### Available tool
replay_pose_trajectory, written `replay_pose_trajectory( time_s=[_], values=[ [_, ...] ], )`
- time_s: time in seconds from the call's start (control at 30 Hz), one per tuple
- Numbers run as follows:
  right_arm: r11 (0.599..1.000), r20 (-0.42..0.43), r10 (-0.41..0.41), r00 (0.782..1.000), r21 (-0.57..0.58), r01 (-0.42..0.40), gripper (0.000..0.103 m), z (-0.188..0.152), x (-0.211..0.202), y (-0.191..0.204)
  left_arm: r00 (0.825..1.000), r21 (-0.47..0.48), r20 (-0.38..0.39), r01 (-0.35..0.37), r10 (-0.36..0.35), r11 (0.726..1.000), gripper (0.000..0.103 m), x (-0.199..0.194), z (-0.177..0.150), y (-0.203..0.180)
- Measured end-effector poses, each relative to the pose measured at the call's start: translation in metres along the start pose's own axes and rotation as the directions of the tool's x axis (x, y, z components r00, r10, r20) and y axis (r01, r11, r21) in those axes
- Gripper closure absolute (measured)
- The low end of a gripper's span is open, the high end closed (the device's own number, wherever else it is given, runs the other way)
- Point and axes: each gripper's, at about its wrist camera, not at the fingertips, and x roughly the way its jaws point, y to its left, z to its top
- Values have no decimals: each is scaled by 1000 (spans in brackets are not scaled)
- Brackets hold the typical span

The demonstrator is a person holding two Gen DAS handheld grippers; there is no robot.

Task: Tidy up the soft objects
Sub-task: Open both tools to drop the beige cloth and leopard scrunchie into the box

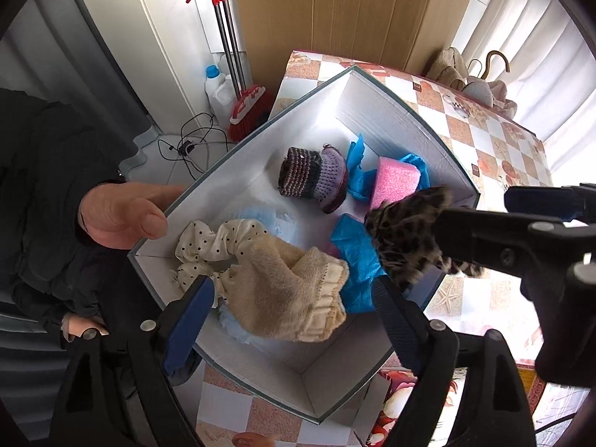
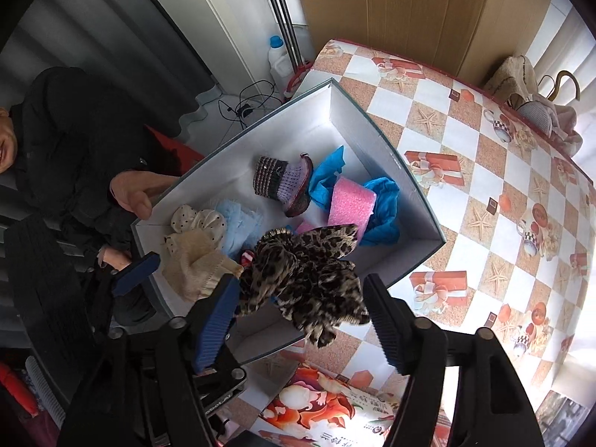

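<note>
— Checkered tablecloth (image 2: pixel 484 193) under our white box (image 2: pixel 417 201); where's the leopard-print cloth (image 2: pixel 309 279)?
— Crumpled, spotted brown and black, over the box's near edge, between our right gripper (image 2: pixel 301 320) jaws, which stand wide.
— Left gripper (image 1: pixel 294 316)?
— Wide too, above the beige fleece (image 1: pixel 283 287).

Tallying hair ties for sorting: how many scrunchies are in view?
2. A polka-dot scrunchie lies in the box's left corner; a leopard-print scrunchie sits between the right gripper's open fingers. Others may hide under the cloths.
</note>
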Motion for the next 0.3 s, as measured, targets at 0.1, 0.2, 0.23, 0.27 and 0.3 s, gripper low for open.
replay_pose_trajectory(
  time_s=[0.1,0.2,0.23,0.27,0.3],
  values=[
    [999,-21,-33,999,37,34,0,2,1,-11,1000,-35,-14,-15,14,999,13,3,4,8],
    [997,-10,-56,998,49,57,0,0,-3,-17,998,-72,-4,-67,67,995,13,4,5,13],
    [997,-8,-62,998,47,62,0,-1,-4,-17,998,-80,10,-54,55,995,13,2,5,16],
    [997,-4,-67,998,45,67,0,-2,-5,-18,999,-77,9,-41,42,996,13,2,5,15],
    [997,-4,-67,998,45,67,0,-2,-5,-18,1000,-65,1,-29,29,997,13,3,5,13]
  ],
)
